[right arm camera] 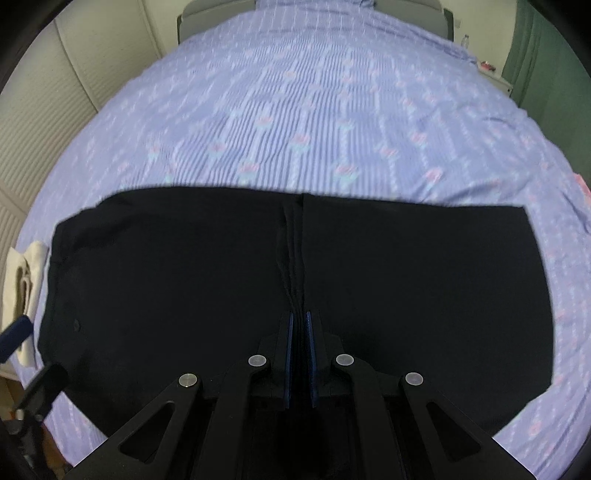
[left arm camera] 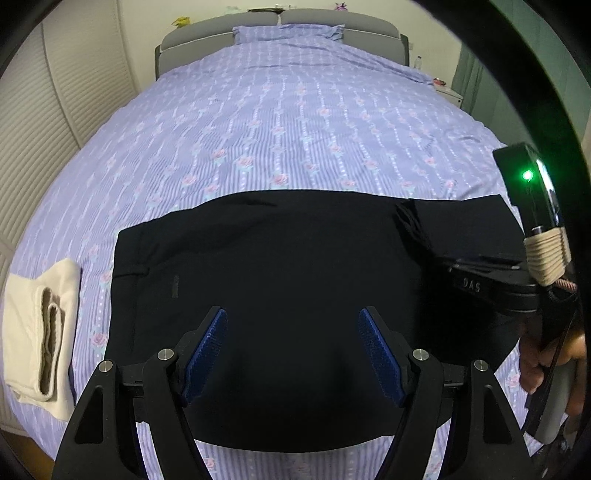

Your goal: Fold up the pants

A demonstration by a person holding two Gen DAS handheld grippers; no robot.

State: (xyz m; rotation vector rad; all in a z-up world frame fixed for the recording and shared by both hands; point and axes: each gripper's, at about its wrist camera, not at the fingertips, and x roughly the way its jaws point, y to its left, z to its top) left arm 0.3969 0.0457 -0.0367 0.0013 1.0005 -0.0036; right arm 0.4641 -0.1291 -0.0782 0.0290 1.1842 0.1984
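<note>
Two grippers over black fabric pants [left arm camera: 280, 258] on a lilac floral bedspread [left arm camera: 295, 122].
Left gripper [left arm camera: 293, 354] spread wide — right gripper [right arm camera: 297, 354] pinching a raised fold.

Bed [left arm camera: 288, 122] covered by lavender floral striped sheet; matching pillow [left arm camera: 288, 32] against grey headboard [left arm camera: 207, 37]; folded cream cloth [left arm camera: 40, 332] at left edge; louvred wardrobe doors [left arm camera: 55, 110] alongside

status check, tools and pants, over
Left tool open over black pants. Right tool shut on pants edges. Cream folded cloth beside, clear.
</note>
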